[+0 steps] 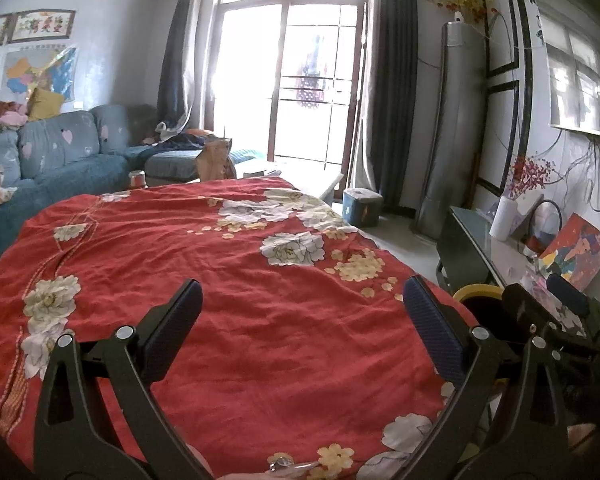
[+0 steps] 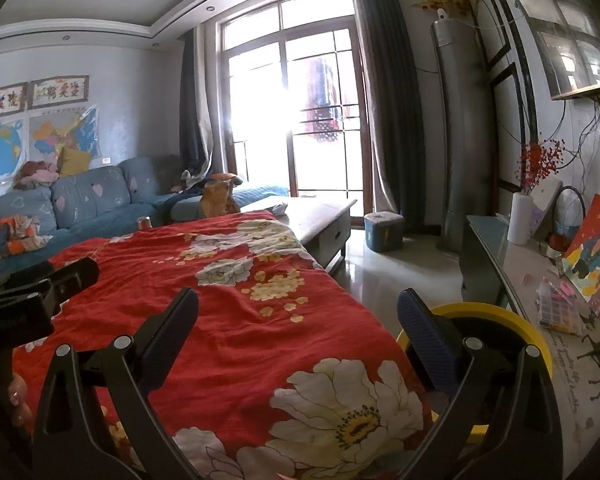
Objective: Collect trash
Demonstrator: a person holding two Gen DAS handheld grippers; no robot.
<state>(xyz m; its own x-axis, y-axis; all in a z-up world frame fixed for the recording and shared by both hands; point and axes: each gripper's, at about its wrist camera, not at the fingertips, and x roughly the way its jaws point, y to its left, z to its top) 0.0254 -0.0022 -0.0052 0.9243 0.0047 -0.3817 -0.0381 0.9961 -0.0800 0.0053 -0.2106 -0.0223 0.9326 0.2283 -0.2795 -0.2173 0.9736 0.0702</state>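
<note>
Left gripper (image 1: 302, 312): jaws wide apart, empty, above the red cloth (image 1: 204, 280).
Right gripper (image 2: 298, 322): jaws spread, empty, over the cloth's edge.
Bin (image 2: 496, 316): yellow-rimmed, just beside the cloth.

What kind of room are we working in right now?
Most likely a home living room: a blue sofa, a coffee table by the balcony doors, and a red floral cloth covering the work surface.

Red flowered cloth (image 1: 204, 280) covers the table in front. Yellow-rimmed round bin (image 2: 496, 320) just beside its right edge. Blue fabric sofa (image 1: 60, 152) behind, left. Low wooden coffee table (image 2: 324, 216) beyond the far end. Glass-topped sideboard (image 2: 500, 248) right.
</note>
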